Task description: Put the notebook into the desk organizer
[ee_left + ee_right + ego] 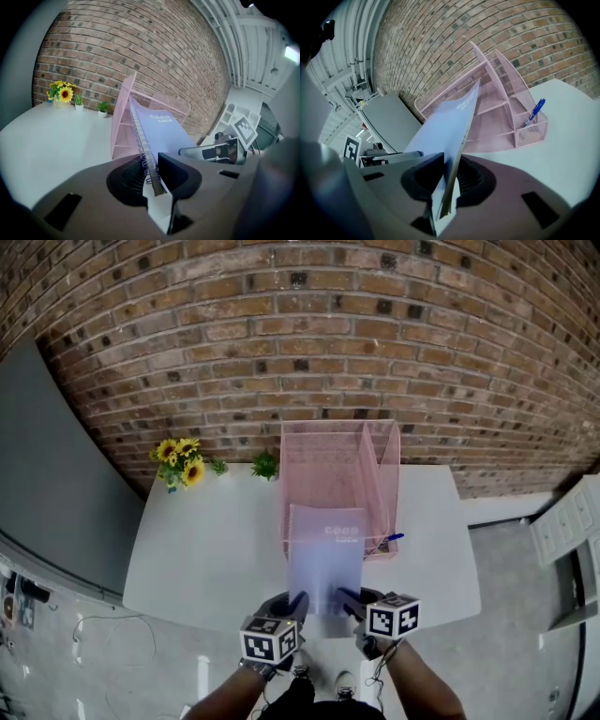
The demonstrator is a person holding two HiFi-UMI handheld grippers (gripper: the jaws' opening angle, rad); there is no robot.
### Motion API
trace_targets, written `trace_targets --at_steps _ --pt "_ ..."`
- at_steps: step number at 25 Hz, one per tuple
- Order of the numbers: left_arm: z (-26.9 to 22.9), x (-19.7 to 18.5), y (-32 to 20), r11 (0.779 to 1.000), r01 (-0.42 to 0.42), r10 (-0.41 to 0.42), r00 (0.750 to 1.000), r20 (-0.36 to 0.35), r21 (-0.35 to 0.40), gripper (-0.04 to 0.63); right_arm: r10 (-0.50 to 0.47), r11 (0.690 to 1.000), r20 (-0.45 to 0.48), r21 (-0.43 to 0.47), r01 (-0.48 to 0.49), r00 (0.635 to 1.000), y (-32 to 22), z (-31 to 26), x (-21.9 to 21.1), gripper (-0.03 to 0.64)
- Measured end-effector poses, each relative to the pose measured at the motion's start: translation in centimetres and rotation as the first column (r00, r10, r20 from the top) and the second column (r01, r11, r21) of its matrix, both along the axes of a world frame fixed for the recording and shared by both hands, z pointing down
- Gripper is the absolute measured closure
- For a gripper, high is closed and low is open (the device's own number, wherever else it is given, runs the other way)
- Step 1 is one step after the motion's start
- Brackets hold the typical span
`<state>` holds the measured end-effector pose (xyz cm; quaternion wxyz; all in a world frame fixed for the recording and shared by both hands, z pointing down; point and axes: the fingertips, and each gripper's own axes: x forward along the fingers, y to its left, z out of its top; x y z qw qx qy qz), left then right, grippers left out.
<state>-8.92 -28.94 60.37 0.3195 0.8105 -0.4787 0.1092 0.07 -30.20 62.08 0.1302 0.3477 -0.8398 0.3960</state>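
Plainly, the left gripper (151, 176) is clamped on the spiral-bound edge of the notebook (161, 133) at its near corner. The right gripper (449, 180) is pinched shut on the opposite, open edge, so the notebook is carried between the two and neither hand is nearer. Its long axis runs straight ahead of both sets of jaws, and its far end appears to reach over the front of the pink desk organizer (384, 465) dead ahead, so the coming move likely needs both hands pushing forward together.
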Motion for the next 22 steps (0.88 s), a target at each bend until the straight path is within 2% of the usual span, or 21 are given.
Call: trace_targets --at_steps 10,12,15,22 --pt "0.0 -0.5 -3.2 0.999 0.047 -0.047 0.998 -0.039 0.005 0.525 0.03 0.999 -0.009 0.024 -0.03 1.0 -2.9 -0.2 0.1 0.5" --pt "-0.1 -0.5 -3.7 0.998 0.058 -0.057 0.997 -0.044 0.013 0.523 0.024 0.999 -0.001 0.028 -0.024 1.0 -2.9 -0.1 0.0 0.411" --pt "-0.4 -0.6 -4.4 0.997 0.075 -0.074 0.996 -0.045 0.022 0.525 0.009 0.999 0.002 0.044 -0.009 1.0 -2.5 -0.1 -0.1 0.374" --pt "-0.3 -0.7 -5.1 0.995 0.102 -0.101 0.993 -0.059 0.014 0.525 -0.046 0.993 -0.054 0.109 0.052 0.997 -0.8 0.0 0.4 0.305"
